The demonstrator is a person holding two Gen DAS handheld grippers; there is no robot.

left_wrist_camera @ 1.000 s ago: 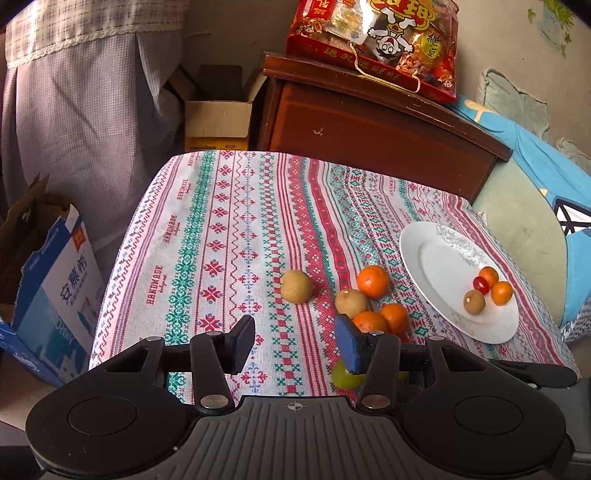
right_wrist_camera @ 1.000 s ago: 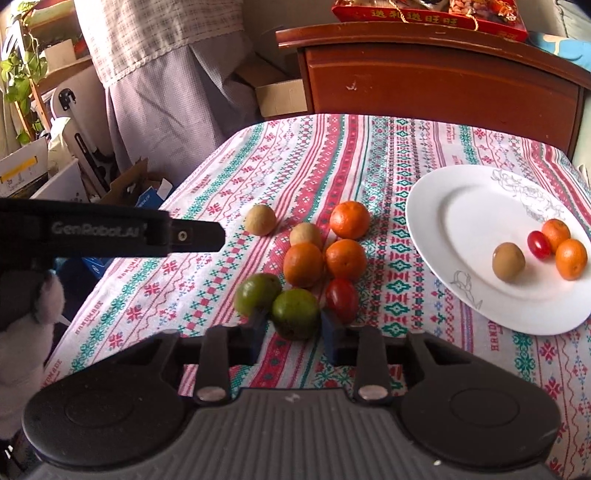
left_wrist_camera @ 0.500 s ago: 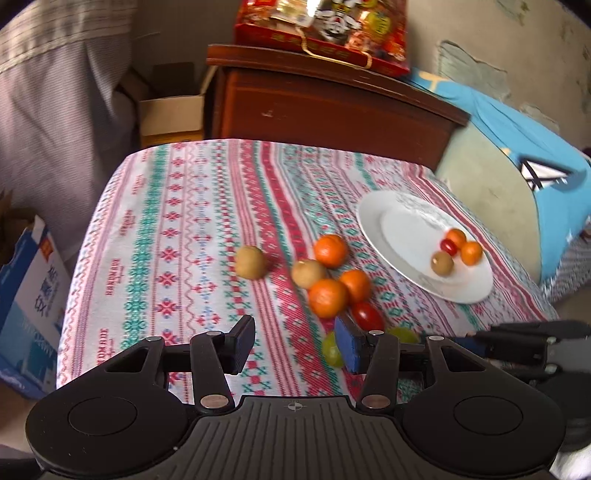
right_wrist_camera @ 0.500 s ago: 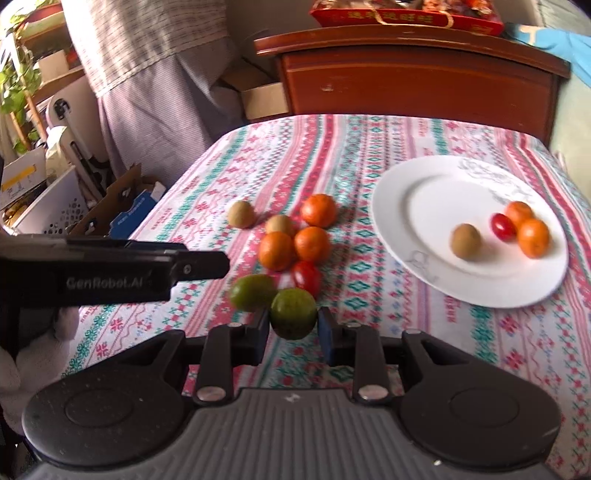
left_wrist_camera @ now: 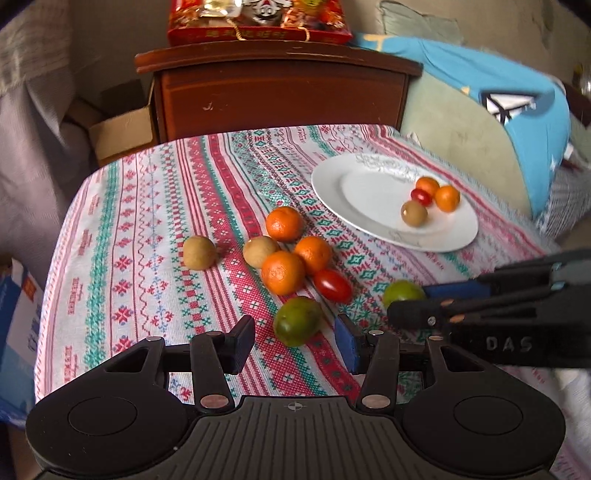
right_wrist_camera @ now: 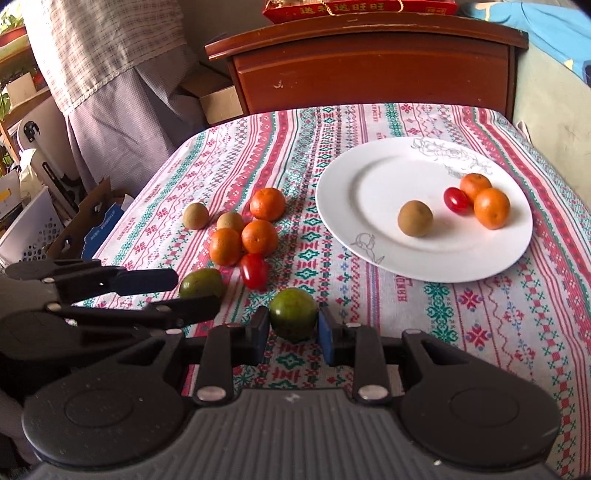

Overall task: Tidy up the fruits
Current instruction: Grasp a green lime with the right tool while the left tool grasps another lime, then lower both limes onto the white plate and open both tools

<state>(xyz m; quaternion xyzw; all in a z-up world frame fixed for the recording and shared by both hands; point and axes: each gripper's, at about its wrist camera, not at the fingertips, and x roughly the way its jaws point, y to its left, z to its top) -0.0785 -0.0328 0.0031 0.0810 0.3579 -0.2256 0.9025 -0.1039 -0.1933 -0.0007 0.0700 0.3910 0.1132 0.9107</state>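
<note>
Green round fruit (right_wrist_camera: 293, 313) pinched in right tool (right_wrist_camera: 293, 325); left tool (left_wrist_camera: 295, 341) wide around another smooth green fruit (left_wrist_camera: 297, 319).

Red snack box (left_wrist_camera: 258, 22) on cabinet, cropped by top edge.

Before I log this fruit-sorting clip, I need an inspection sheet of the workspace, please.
Surface: patterned tablecloth, flat.
Job's things: white plate holds two oranges, a cherry tomato, a brown fruit; loose on the cloth are three oranges, two brown fruits, a red tomato, a green fruit.
Clutter: nothing seen.
Tongs: right tongs shut on a second green fruit; left tongs open.
Cables: nothing seen.
Surroundings: wooden cabinet, cardboard boxes.
</note>
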